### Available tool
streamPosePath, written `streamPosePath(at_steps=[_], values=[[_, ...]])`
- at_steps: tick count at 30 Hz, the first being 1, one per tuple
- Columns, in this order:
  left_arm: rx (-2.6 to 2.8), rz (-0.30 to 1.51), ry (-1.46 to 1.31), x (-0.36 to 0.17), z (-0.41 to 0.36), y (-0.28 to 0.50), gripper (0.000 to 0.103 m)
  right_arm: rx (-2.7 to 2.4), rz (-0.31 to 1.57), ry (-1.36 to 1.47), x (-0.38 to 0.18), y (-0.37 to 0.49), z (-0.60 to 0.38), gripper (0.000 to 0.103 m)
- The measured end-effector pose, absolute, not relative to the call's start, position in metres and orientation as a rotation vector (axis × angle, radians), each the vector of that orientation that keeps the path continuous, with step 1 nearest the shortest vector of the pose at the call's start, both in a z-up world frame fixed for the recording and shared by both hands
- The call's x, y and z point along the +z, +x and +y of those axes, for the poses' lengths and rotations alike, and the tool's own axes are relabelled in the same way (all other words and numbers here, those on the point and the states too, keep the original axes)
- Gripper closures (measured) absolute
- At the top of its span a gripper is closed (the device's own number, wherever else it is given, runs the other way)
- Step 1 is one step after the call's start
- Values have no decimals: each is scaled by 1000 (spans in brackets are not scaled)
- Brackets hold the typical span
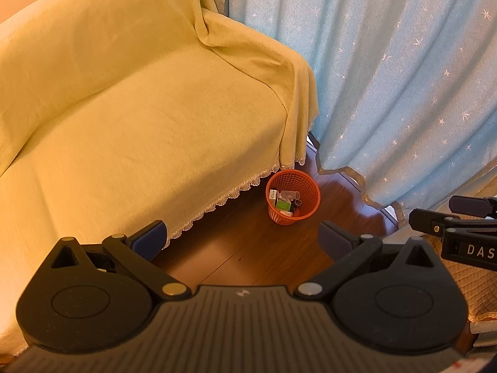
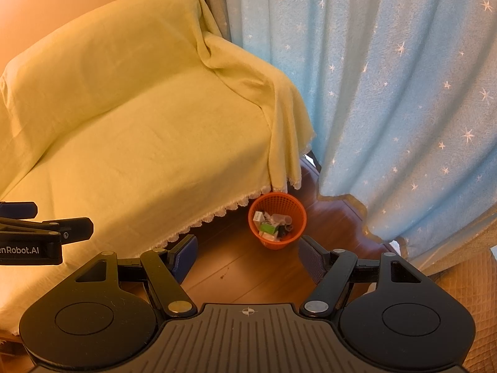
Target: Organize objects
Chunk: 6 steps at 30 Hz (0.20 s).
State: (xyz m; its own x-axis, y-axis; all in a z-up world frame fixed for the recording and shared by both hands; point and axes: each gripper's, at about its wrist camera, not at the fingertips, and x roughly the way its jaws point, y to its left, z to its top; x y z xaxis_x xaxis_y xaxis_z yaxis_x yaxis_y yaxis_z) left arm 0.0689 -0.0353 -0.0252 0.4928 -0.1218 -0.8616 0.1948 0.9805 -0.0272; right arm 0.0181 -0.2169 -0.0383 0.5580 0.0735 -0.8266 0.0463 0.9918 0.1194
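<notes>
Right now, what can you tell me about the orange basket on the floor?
The orange basket is a small round bin that looks like plastic mesh, wider at the rim than at the base. It stands upright on the wooden floor, just off the corner of the sofa's yellow cover, near its lace hem and the blue curtain. Whether it touches the hem cannot be told. Inside lie small items: a green and white box, a white box, a clear tube-like piece and something dark. No gripper touches it.

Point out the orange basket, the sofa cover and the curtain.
Basket [image 1: 307, 186]: left wrist view, inner back wall.
Sofa cover [image 1: 139, 118]: left wrist view, seat area.
Curtain [image 2: 403, 93]: right wrist view, middle of the blue fabric.
</notes>
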Motion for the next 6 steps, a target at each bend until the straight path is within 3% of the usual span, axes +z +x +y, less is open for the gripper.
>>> streamPosePath(at_steps=[6], values=[[-182, 1032, 63, -29, -35, 67, 1, 18, 980, 133, -39, 17, -216, 34]])
